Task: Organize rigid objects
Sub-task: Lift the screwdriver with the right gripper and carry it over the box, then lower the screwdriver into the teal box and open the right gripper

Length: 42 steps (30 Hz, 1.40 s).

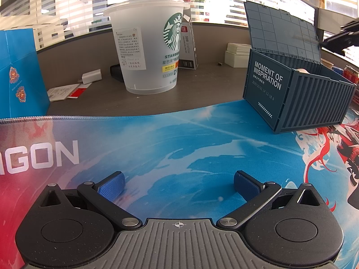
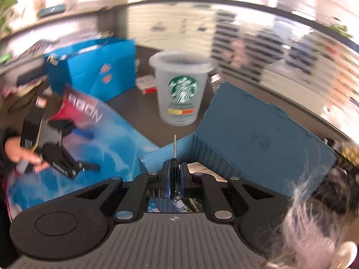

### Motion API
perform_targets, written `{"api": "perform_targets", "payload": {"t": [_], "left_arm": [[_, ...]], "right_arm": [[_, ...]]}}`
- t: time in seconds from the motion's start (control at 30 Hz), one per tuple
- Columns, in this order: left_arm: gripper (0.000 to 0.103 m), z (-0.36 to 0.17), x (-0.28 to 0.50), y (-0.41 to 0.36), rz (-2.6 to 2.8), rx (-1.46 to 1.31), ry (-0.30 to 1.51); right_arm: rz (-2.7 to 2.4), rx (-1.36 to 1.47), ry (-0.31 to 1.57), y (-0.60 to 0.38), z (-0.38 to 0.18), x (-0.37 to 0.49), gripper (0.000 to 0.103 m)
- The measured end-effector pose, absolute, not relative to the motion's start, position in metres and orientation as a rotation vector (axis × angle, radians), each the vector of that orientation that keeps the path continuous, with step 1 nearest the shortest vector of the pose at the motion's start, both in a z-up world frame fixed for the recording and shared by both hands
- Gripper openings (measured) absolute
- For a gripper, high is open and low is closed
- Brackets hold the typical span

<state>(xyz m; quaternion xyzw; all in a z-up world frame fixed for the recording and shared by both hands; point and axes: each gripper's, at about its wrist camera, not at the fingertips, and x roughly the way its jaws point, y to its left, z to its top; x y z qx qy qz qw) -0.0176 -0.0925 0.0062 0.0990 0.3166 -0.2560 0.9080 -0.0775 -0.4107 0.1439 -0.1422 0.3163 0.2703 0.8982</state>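
A dark blue container-shaped box point(image 1: 298, 98) stands on the desk mat with its lid up; it also shows in the right wrist view point(image 2: 258, 143), open below my right gripper. My right gripper point(image 2: 175, 170) is shut on a small black-handled screwdriver point(image 2: 174, 174), shaft pointing forward over the box's near wall. Paper items lie inside the box. My left gripper point(image 1: 178, 186) is open and empty, low over the blue desk mat point(image 1: 179, 139), left of the box. It also appears in the right wrist view point(image 2: 74, 154), held in a hand.
A clear Starbucks cup point(image 1: 148, 51) stands on the grey desk behind the mat. A blue paper bag point(image 1: 18, 74) is at the left. Small white boxes point(image 1: 237, 55), a pen box point(image 1: 189, 44) and papers point(image 1: 67, 90) lie at the back.
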Motion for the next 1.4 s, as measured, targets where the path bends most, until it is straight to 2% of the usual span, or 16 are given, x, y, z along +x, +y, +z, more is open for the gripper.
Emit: {"api": "perform_targets", "payload": {"t": [0.43,0.5,0.57,0.73,0.8,0.87,0.93,1.07,1.2,1.27,1.4], "left_arm": [[0.103,0.006,-0.018,-0.093,-0.528,0.205,0.653],[0.103,0.006,-0.018,-0.093,-0.528,0.205,0.653],[0.103,0.006,-0.018,-0.093,-0.528,0.205,0.653],[0.103,0.006,-0.017,-0.093,-0.529,0.205,0.653],[0.103,0.006,-0.017,-0.093,-0.529,0.204,0.653],[0.103,0.006,-0.017,-0.093,-0.529,0.204,0.653],[0.103,0.006,-0.017,-0.093,-0.529,0.204,0.653],[0.103,0.006,-0.016,-0.092,-0.498,0.194,0.655],[0.103,0.006,-0.014,-0.087,-0.446,0.175,0.658],[0.103,0.006,-0.014,-0.086,-0.427,0.169,0.659],[0.103,0.006,-0.013,-0.082,-0.390,0.155,0.661]], "right_arm": [[0.613,-0.343,0.762,-0.421,0.109,-0.036,0.009],[0.598,-0.323,0.748,-0.423,0.108,-0.036,0.016],[0.588,-0.300,0.722,-0.426,0.110,-0.037,0.037],[0.564,-0.232,0.636,-0.429,0.125,-0.051,0.041],[0.556,-0.204,0.596,-0.426,0.130,-0.063,0.052],[0.551,-0.167,0.547,-0.420,0.132,-0.078,0.072],[0.529,-0.116,0.506,-0.412,0.129,-0.094,0.082],[0.429,0.024,0.454,-0.388,0.105,-0.129,0.088],[0.297,-0.045,0.437,-0.345,0.068,-0.157,0.093],[0.277,-0.060,0.465,-0.327,0.053,-0.159,0.101],[0.213,-0.051,0.518,-0.305,0.029,-0.149,0.103]]}}
